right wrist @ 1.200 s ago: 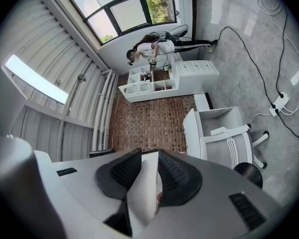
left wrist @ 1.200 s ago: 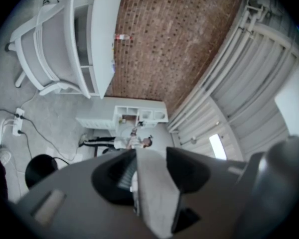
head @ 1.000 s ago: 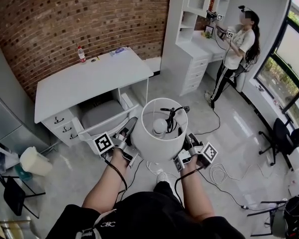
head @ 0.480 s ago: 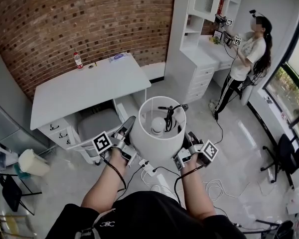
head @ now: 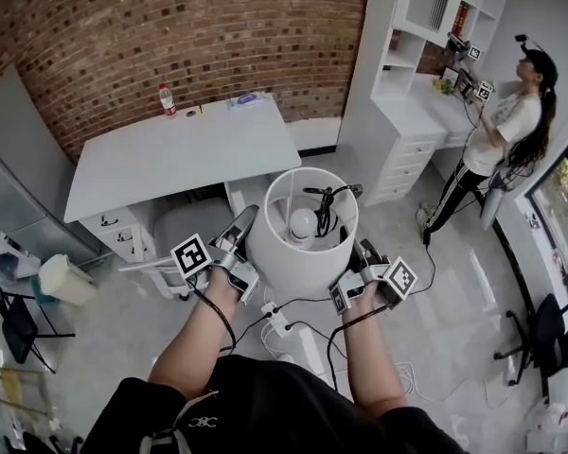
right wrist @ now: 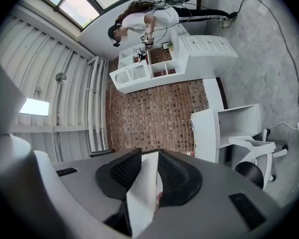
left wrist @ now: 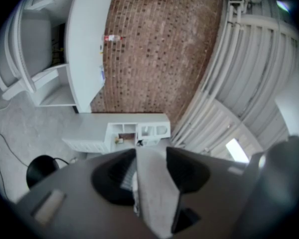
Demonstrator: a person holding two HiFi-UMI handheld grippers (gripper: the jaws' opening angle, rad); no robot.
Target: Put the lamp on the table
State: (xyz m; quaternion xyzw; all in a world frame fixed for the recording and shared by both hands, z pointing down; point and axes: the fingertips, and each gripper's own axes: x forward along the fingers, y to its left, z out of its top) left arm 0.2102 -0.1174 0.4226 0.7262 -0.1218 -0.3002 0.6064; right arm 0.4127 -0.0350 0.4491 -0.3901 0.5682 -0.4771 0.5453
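The lamp (head: 303, 230), a white drum shade with its bulb and black fitting showing inside, hangs in front of me above the floor. My left gripper (head: 239, 246) is shut on the shade's left rim and my right gripper (head: 356, 265) on its right rim. In the left gripper view the jaws pinch the white shade edge (left wrist: 153, 195), and the right gripper view shows the same with the shade edge (right wrist: 143, 195). The white table (head: 180, 154) stands just beyond the lamp, against the brick wall.
A bottle (head: 168, 99) and small items sit at the table's back edge. A grey chair (head: 185, 227) is tucked under it. A power strip (head: 280, 323) and cables lie on the floor below the lamp. A person (head: 511, 130) stands at the white shelving to the right.
The lamp stays held by both grippers. The table and the shelving have shifted in the view, and the table's near edge now lies closer to the shade.
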